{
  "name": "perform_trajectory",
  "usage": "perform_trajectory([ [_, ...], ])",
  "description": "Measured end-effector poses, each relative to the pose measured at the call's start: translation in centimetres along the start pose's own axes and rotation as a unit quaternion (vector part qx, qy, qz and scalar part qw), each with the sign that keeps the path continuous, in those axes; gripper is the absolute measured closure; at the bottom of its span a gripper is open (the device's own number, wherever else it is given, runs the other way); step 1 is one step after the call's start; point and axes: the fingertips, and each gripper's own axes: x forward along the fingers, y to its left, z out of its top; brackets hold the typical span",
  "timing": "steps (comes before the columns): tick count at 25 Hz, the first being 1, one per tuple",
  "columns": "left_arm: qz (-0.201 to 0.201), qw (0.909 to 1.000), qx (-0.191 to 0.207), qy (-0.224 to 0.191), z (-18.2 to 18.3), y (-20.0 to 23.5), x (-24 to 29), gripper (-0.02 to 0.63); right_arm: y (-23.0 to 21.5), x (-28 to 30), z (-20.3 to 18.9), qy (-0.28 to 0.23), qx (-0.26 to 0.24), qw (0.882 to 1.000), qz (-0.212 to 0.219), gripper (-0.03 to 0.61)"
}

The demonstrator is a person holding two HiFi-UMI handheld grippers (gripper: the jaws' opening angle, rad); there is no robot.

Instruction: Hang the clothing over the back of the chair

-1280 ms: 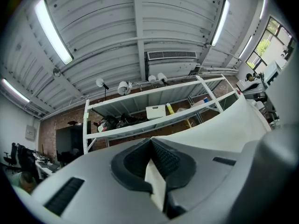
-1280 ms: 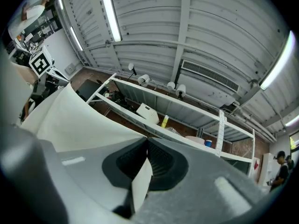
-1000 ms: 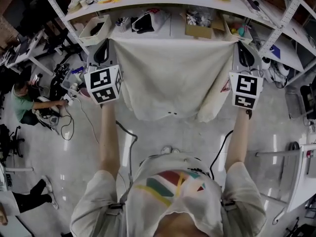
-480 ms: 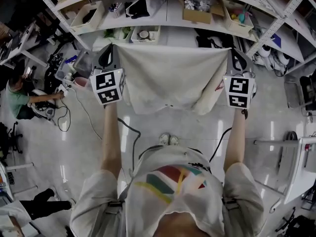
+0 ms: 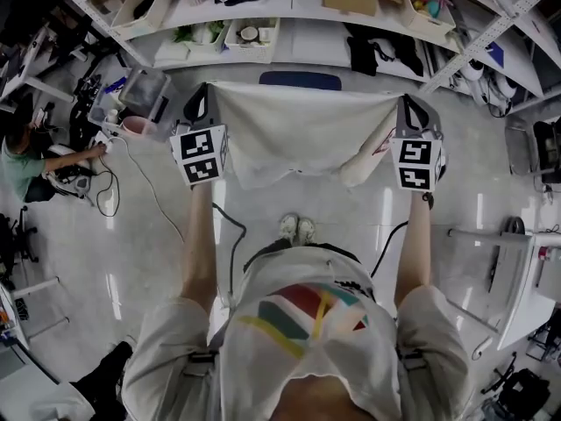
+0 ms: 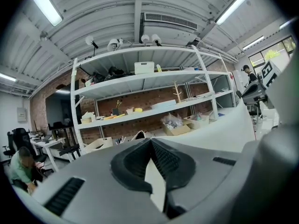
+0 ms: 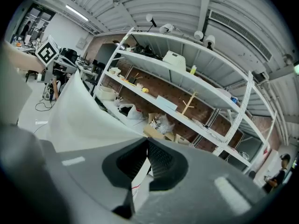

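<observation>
A white garment (image 5: 298,134) is stretched flat between my two grippers in front of me in the head view. My left gripper (image 5: 203,103) is shut on its upper left corner, and my right gripper (image 5: 410,112) is shut on its upper right corner. Just beyond the cloth's top edge shows the dark blue top of the chair back (image 5: 300,80). In the left gripper view the left gripper (image 6: 151,141) pinches white cloth (image 6: 156,181). In the right gripper view the right gripper (image 7: 147,146) clamps cloth, and the garment (image 7: 79,115) runs off to the left.
A white shelving rack (image 5: 298,33) with boxes and bins stands behind the chair. A clear plastic container (image 5: 145,95) sits left of it, with cables (image 5: 105,191) on the floor. A seated person (image 5: 17,160) is far left. A white frame (image 5: 517,261) stands at right.
Both grippers have sunk together with the garment held taut between them. The chair back's blue top has come into sight beyond the cloth's upper edge.
</observation>
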Motion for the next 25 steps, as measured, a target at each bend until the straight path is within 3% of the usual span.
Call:
perform_trajectory([
  [17,-0.034,0.9919,0.004,0.122,-13.8,-2.1,-1.5,0.6,7.8,1.4,-10.1,0.098,0.029,0.993,0.054,0.574],
  [25,-0.046,0.9856,0.013,0.162,-17.2,-3.4,-2.0,0.6,9.7,1.2,-13.9,0.135,0.037,0.988,0.068,0.574],
])
